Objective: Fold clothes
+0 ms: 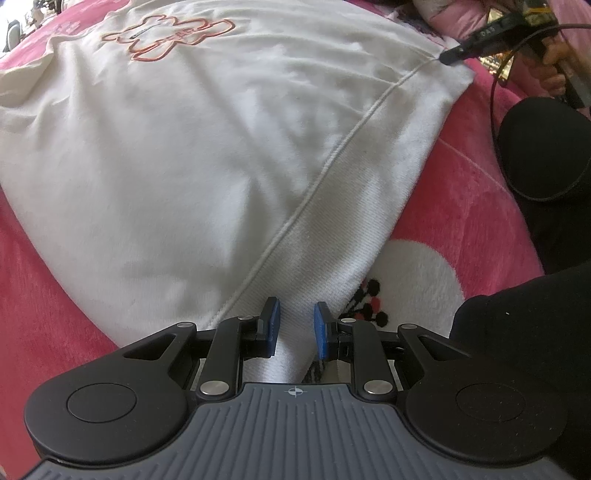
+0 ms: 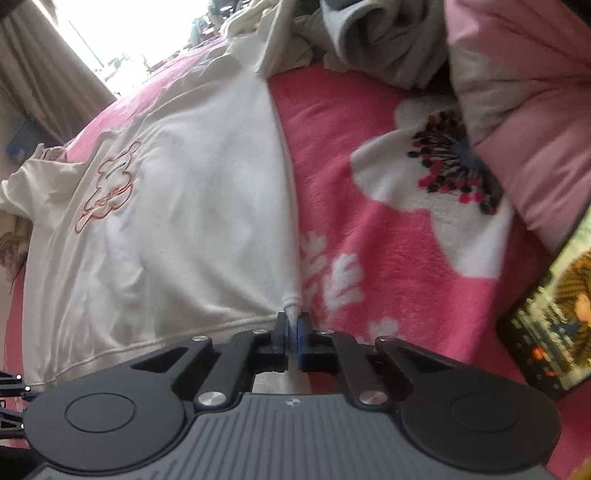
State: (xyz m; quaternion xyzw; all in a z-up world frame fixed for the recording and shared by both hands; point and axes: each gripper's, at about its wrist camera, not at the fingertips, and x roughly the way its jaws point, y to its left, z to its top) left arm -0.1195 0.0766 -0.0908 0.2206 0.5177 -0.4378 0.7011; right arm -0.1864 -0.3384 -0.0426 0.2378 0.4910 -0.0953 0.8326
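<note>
A white sweatshirt with an orange bear outline lies spread flat on a pink flowered blanket. My left gripper is open, its blue pads either side of the hem band at one bottom corner, the cloth lying between them. My right gripper is shut on the other bottom corner of the sweatshirt, a pinch of hem sticking up between the pads. The right gripper also shows far off in the left wrist view, at the hem's far corner.
Grey and cream clothes are heaped at the far end of the blanket. A pink quilt lies to the right, and a lit phone beside it. A dark-clothed leg and a cable are at right.
</note>
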